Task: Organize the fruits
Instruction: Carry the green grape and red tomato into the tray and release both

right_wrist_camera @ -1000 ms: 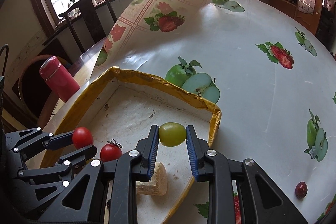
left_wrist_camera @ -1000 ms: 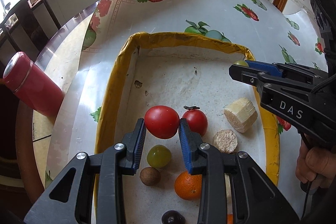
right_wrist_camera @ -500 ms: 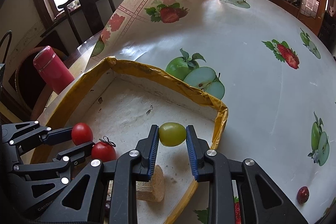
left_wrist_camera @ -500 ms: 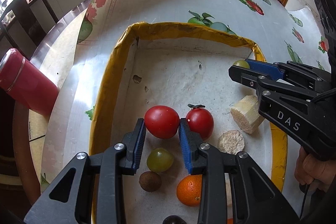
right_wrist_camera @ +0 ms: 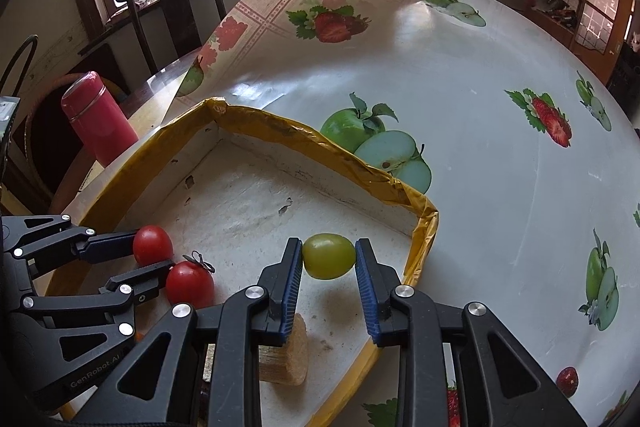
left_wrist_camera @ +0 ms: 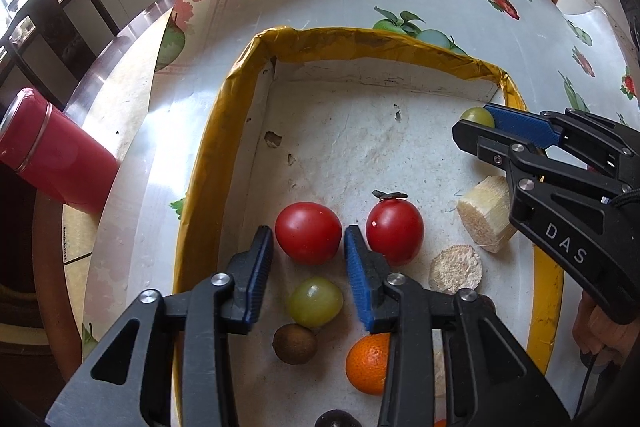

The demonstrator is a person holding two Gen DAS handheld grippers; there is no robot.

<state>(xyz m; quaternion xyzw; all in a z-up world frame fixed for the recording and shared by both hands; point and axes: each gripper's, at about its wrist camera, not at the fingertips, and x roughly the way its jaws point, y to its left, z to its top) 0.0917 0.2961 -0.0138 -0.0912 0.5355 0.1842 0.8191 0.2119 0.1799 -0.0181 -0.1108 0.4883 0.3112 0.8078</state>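
Left tool (left_wrist_camera: 308, 247) opening around tomato (left_wrist_camera: 308, 231); right tool (right_wrist_camera: 329, 263) clamps grape (right_wrist_camera: 329, 255).

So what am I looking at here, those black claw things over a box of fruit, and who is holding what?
No robot here: a person holds a hand-operated gripper in each hand, and each carries a wide-angle camera looking along its fingers. One picture is from the left gripper, the other from the right gripper. Below is a shallow tray with a yellow rim on a fruit-print tablecloth. The left gripper's jaws are opening around a red tomato, with a gap showing beside it. The right gripper is shut on a green grape, held above the tray. Inside lie another tomato, a second grape, an orange and more.
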